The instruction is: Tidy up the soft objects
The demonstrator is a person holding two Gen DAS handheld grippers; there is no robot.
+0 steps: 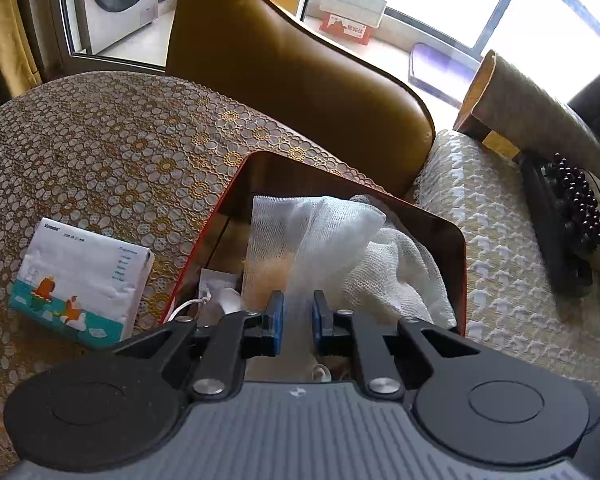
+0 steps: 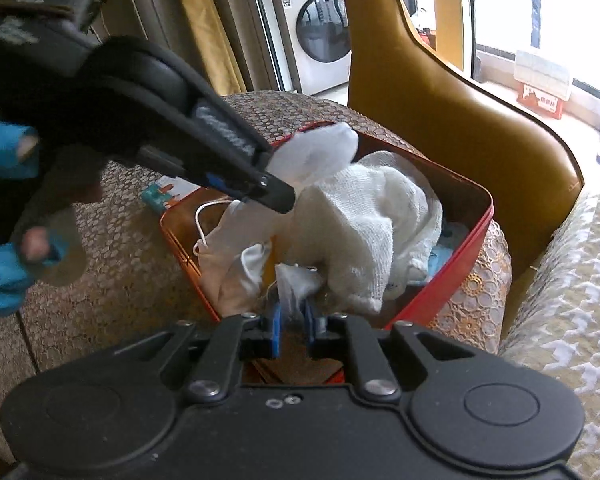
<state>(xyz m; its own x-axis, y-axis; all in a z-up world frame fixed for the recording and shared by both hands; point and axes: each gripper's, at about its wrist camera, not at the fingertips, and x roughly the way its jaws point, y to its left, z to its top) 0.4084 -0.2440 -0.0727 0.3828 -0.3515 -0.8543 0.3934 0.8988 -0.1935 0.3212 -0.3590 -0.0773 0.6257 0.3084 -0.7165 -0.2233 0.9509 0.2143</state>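
White open-weave gauze point(image 1: 332, 240) heaped in a glossy, round-cornered red tin point(image 1: 458, 264).

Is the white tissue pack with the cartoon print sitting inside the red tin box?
No, the white tissue pack lies on the lace tablecloth, outside the red tin box.

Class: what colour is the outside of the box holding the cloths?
Red box, clearest in the right wrist view.

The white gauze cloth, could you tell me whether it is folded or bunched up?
Bunched up: the white gauze cloth lies crumpled in the red tin, one corner pinched by the left tongs.
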